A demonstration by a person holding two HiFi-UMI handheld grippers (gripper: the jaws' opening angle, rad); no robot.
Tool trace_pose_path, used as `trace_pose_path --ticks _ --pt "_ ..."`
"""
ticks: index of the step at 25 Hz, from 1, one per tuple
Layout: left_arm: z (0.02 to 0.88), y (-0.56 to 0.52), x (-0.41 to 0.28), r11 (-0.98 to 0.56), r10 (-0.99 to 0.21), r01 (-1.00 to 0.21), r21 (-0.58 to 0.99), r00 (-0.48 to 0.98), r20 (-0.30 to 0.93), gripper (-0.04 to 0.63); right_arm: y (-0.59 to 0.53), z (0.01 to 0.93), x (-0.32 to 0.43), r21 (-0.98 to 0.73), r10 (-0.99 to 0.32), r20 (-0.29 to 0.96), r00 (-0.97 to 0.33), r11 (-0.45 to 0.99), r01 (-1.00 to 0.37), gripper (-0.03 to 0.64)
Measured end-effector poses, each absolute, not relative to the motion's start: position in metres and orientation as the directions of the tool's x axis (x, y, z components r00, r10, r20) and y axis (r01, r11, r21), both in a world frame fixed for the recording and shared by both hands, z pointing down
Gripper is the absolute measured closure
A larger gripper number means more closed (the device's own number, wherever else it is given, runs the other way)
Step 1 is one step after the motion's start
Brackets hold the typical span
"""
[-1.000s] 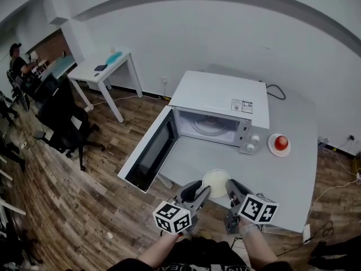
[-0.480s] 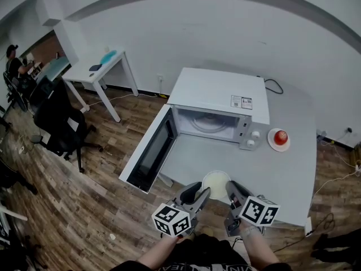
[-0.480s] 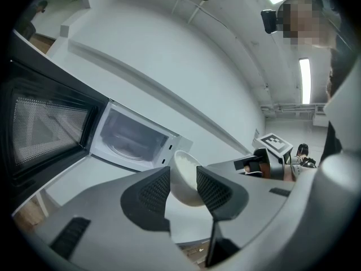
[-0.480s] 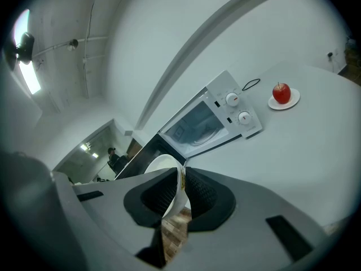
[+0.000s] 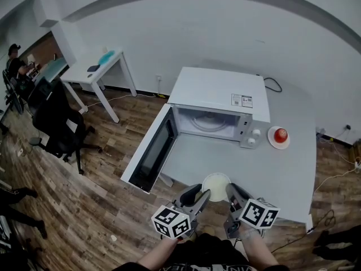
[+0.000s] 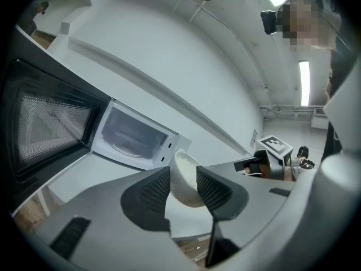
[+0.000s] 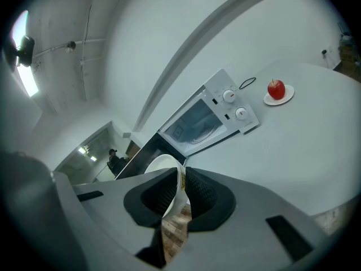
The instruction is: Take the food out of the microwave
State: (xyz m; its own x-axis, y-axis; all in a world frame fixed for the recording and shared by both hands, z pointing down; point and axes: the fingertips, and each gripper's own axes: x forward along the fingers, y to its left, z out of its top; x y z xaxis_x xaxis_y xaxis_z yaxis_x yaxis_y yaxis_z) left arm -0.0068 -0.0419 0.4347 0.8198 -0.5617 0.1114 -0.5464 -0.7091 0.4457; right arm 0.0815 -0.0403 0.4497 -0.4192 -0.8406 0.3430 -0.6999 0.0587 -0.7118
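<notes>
At the near edge of the worktop (image 5: pixel 282 174), left gripper (image 5: pixel 198 194) clamps the white bowl (image 5: pixel 216 183) by its side, right gripper (image 5: pixel 232 189) pinches its rim; far microwave (image 5: pixel 217 97) open, only turntable (image 5: pixel 210 123) inside.

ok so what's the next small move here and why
Probably carry the bowl forward and set it on the table: left gripper and right gripper both clamp it at the near edge, and the open microwave looks empty.

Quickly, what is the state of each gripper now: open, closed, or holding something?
Left gripper: closed on the body of the white bowl.
Right gripper: closed on the rim of the same bowl.
</notes>
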Motion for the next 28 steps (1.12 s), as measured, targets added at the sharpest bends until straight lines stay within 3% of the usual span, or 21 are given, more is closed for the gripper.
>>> trace_pose_path --ticks 28 --pt "0.4295 -0.0391 -0.0140 -0.725 -0.546 -0.529 0.442 0.832 0.100 0.460 -0.0314 0.4437 0.0734 -0.720 -0.858 0.327 -0.396 0.045 -0.692 0.565"
